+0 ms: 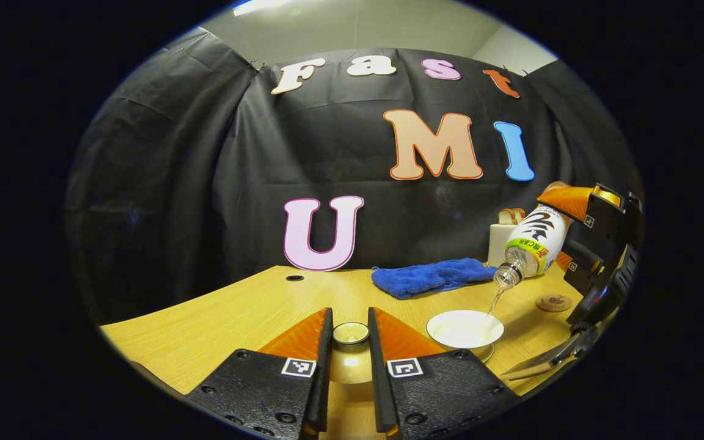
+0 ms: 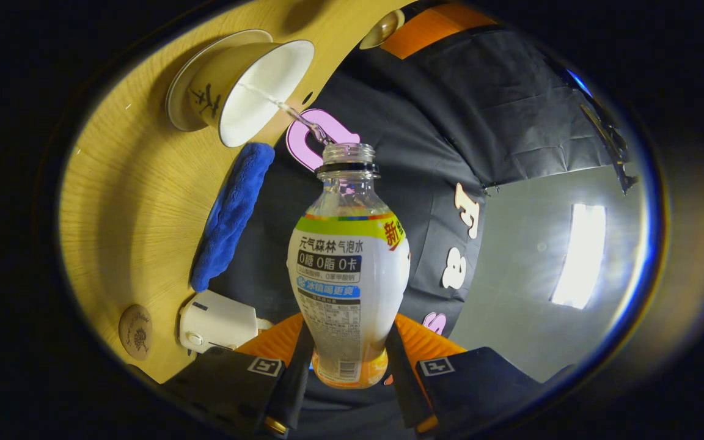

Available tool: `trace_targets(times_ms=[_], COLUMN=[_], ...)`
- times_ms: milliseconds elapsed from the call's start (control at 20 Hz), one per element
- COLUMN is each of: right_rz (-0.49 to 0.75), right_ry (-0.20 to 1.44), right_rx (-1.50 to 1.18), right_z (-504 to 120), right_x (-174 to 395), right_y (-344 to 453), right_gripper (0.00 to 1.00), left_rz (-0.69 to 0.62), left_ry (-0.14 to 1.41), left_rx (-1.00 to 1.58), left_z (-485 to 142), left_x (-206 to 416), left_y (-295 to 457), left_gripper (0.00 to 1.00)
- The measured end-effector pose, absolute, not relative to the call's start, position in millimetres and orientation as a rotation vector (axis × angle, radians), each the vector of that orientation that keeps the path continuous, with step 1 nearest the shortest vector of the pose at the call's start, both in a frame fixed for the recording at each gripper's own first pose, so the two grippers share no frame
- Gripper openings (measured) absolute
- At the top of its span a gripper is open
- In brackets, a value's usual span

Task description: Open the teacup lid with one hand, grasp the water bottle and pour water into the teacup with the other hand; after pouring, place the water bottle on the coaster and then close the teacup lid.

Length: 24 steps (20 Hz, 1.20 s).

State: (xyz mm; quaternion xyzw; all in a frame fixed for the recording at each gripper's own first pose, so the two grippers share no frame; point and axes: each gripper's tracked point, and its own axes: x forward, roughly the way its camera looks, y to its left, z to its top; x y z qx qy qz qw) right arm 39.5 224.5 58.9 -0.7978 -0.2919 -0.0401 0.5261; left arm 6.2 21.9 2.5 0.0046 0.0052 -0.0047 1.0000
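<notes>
My right gripper (image 2: 350,343) is shut on the base of the water bottle (image 2: 349,275), which is tipped mouth down. A thin stream of water (image 2: 294,113) runs from it into the open white teacup (image 2: 254,85) on its saucer (image 2: 178,98). In the left gripper view the tilted bottle (image 1: 532,244) hangs over the teacup (image 1: 465,329), held by the right gripper (image 1: 557,231). My left gripper (image 1: 350,324) is shut on the teacup lid (image 1: 349,366), held above the table to the left of the cup. A round coaster (image 1: 553,302) lies just right of the cup.
A blue cloth (image 1: 434,276) lies behind the cup on the wooden table (image 1: 236,318). A white toaster (image 1: 502,238) with bread stands at the back right. The table has a small hole (image 1: 294,278) near the wall. The coaster (image 2: 135,332) sits beside the toaster (image 2: 217,321).
</notes>
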Motion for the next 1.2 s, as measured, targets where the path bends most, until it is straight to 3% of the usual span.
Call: trace_targets(times_ms=[250,400,600,1000,1200], right_rz=[-0.049,0.034,0.163,0.304,0.300], right_ry=[-0.624,-0.486,-0.237,-0.019,0.063], right_rx=[-1.888,-1.821,-1.592,-0.970,-0.665], right_z=[42,14,-20,-7,11], right_x=[33,53,59,47,53], right_y=[226,209,192,192,171], right_gripper=[0.67,0.68,0.66,0.64,0.66], left_rz=[-0.011,-0.011,-0.011,-0.011,-0.011], left_ry=[0.010,0.010,0.010,0.010,0.010], left_rx=[0.009,0.009,0.009,0.009,0.009], left_z=[3,3,3,3,3], left_x=[6,6,6,6,6], left_y=[21,22,22,22,22], left_gripper=[0.28,0.28,0.28,0.28,0.28])
